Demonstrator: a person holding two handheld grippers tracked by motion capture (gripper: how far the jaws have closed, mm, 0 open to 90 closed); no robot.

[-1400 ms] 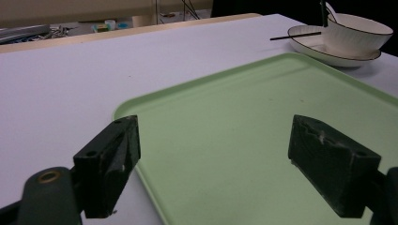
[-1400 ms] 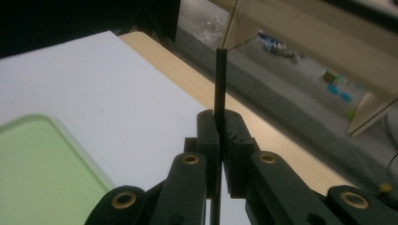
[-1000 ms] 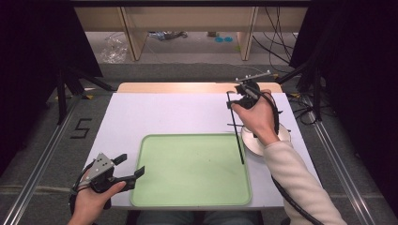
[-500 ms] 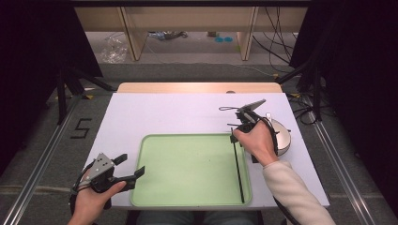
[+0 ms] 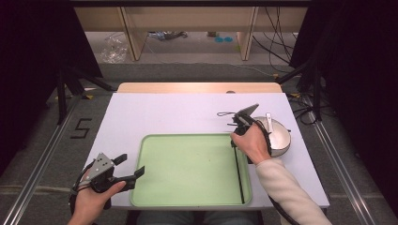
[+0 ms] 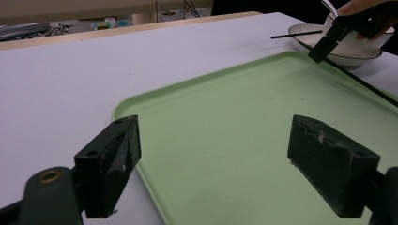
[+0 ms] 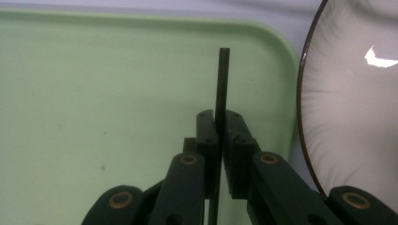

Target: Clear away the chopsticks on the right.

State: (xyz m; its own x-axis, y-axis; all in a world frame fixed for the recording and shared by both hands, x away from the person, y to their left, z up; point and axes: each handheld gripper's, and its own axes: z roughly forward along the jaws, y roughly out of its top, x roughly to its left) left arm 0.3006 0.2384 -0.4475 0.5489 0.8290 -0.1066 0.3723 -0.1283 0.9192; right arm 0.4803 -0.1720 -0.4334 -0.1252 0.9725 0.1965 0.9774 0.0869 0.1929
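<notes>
**Gripping a black stick over the green tray**

Pinching a thin black stick between the pressed fingers of the right gripper, above the right side of the green tray. Lying along the tray's right edge, far end possibly resting on it. Beside the tray, a white bowl on the desk. Left gripper near the tray's left corner, fingers spread wide, holding nothing.

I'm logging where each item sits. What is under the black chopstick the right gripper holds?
Under the black chopstick lies the green tray, along its right side. The right gripper covers the stick's upper part.
</notes>
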